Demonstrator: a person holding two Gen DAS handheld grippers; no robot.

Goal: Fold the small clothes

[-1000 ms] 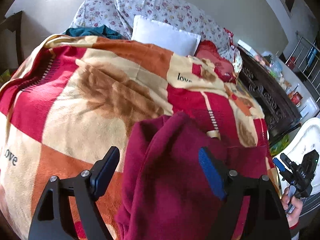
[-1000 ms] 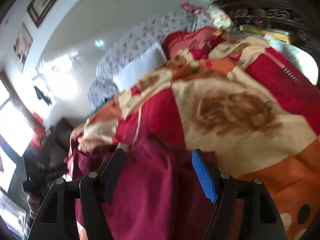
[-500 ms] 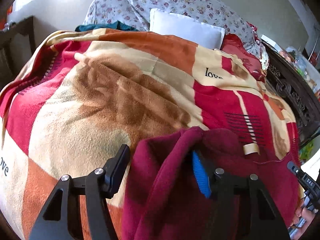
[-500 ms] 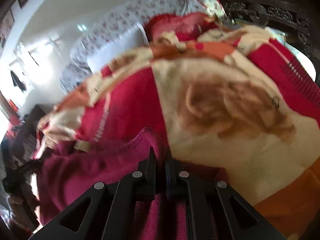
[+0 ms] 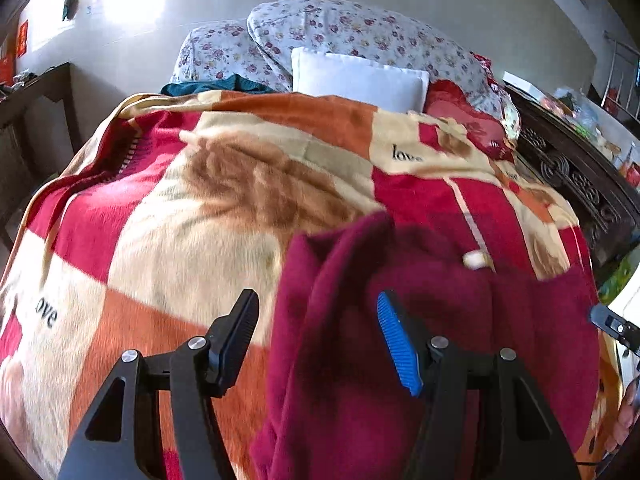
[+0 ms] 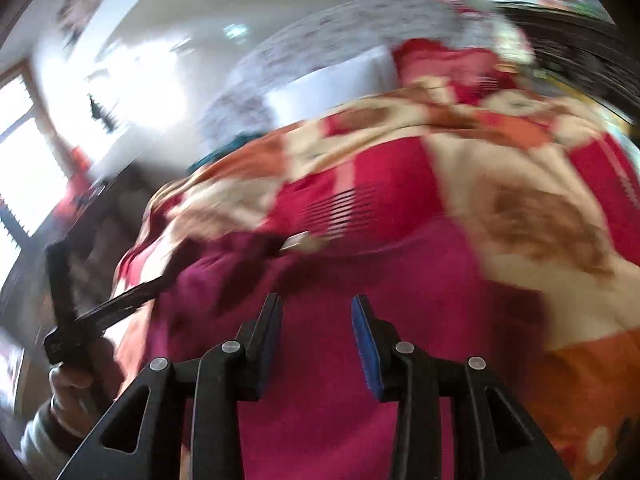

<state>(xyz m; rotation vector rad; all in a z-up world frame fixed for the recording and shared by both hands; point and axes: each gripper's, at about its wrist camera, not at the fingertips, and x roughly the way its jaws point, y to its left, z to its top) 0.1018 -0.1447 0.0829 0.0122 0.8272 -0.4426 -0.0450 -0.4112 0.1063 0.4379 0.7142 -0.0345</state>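
A maroon garment (image 5: 400, 360) lies on the patterned blanket (image 5: 180, 240) at about five o'clock. The left gripper (image 5: 320, 328) has its fingers apart, a raised fold between them unpinched. The right gripper (image 6: 316, 332) is opening just above the cloth, gripping nothing.

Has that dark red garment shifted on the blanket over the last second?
Yes. In the left wrist view the dark red garment now shows its cream tag, and its top fold lies flatter on the checked blanket.
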